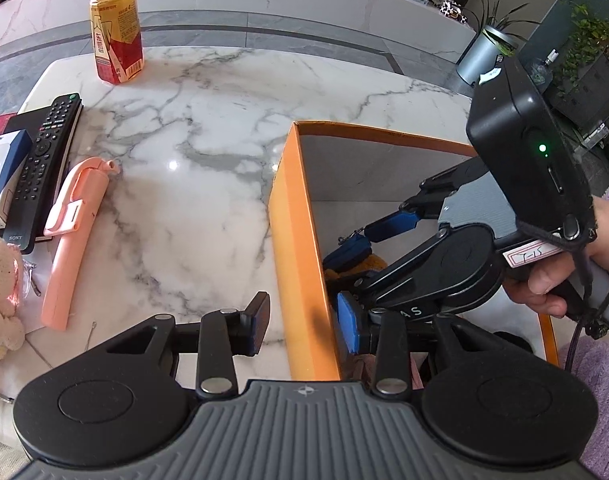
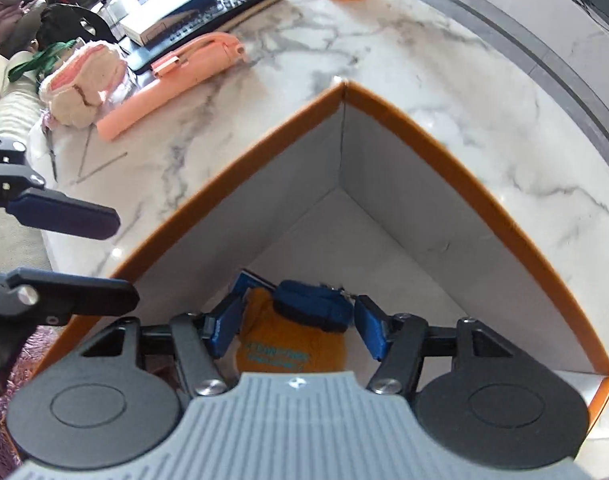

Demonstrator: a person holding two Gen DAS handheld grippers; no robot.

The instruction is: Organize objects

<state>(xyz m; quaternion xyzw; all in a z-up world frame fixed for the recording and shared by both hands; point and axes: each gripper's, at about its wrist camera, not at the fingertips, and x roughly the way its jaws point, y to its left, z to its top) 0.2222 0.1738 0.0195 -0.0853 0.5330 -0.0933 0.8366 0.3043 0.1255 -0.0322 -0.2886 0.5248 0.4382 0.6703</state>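
An open orange box (image 1: 292,216) with grey inner walls stands on the marble table (image 1: 192,128). My right gripper (image 2: 296,330) reaches down into the box (image 2: 464,184), jaws open. An orange pouch with a blue strap (image 2: 288,344) lies on the box floor between its blue pads, and a gap shows beside the right pad. In the left wrist view the right gripper (image 1: 374,252) hangs over the pouch (image 1: 340,274), a hand on its handle. My left gripper (image 1: 304,326) straddles the box's left wall, one finger outside and one inside, with a gap at the outer pad.
Left of the box lie a pink folding stick (image 1: 76,232), a black remote (image 1: 44,168) on a dark notebook, a white-and-blue carton (image 1: 0,176) and a pink crochet toy (image 1: 0,280). A tea bottle (image 1: 116,28) stands at the far edge. Thin metal needles lie near the toy.
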